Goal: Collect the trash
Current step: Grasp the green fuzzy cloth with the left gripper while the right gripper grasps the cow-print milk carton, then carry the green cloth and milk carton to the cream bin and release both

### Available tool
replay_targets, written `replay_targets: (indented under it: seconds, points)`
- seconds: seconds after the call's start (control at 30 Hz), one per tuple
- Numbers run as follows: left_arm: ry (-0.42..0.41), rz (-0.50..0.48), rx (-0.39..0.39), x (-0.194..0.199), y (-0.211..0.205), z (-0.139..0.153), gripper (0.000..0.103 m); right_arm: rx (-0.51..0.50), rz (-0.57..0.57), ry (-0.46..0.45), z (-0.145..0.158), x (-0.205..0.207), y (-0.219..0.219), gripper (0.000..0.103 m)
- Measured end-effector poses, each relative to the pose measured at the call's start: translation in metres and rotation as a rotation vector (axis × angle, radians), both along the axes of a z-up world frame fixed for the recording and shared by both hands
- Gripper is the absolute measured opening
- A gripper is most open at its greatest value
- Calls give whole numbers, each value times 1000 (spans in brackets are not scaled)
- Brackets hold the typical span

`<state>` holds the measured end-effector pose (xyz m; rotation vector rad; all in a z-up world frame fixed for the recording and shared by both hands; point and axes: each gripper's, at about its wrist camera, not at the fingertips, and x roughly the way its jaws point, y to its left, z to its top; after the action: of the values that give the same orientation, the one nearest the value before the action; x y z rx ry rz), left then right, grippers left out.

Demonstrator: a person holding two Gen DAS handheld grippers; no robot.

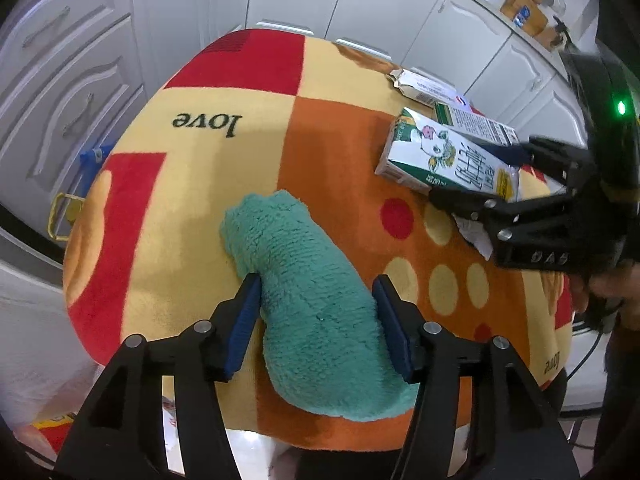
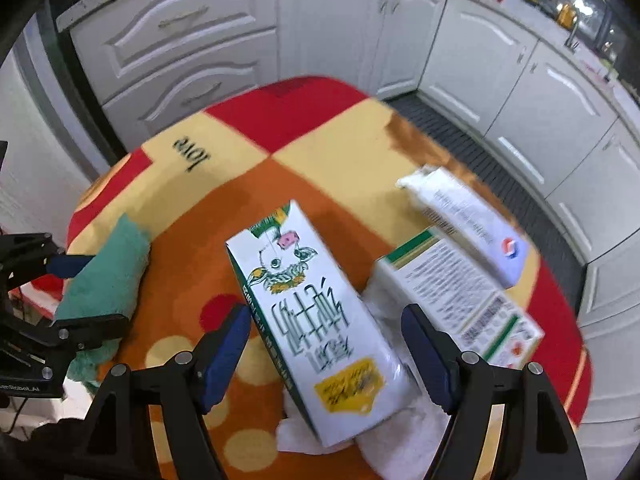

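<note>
A rolled green towel (image 1: 316, 344) lies on the round table under a red, orange and yellow cloth (image 1: 216, 184). My left gripper (image 1: 318, 300) straddles the towel, its blue pads beside the roll without squeezing it. To the right, a white milk carton with a cow drawing (image 2: 316, 320) lies on a crumpled white tissue (image 2: 400, 444). My right gripper (image 2: 326, 344) stands open around this carton with gaps on both sides. A green-striped carton (image 2: 452, 296) and a flattened white carton (image 2: 468, 216) lie further back.
White kitchen cabinets (image 2: 336, 20) curve around the far side of the table, with a dark floor mat (image 2: 480, 152) in front of them. A countertop with small items (image 1: 528, 4) is at the back right. A yellow handle (image 1: 60, 216) sticks out left of the table.
</note>
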<state>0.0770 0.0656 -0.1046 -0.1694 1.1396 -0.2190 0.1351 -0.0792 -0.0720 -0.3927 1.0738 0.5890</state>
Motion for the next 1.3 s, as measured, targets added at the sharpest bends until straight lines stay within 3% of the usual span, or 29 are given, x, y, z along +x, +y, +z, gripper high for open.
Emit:
replay_targets:
  seconds: [0.03, 0.13, 0.2, 0.3, 0.67, 1.3]
  points:
    - [-1, 5, -7, -1, 1, 0, 56, -1, -9, -8, -1, -3, 1, 69]
    - [-18, -2, -13, -3, 0, -1, 54, 62, -46, 8, 1, -10, -3, 65]
    - [-36, -27, -19, -5, -2, 0, 41, 119, -71, -1, 8, -20, -10, 64]
    - [-46, -26, -44, -10, -1, 7, 36, 210, -122, -11, 20, -39, -29, 63]
    - [-136, -121, -69, -29, -42, 45, 35, 436, -360, -23, 29, -108, -111, 61]
    - [-164, -393, -60, -37, -206, 56, 35, 481, -690, -115, 32, -177, -264, 61]
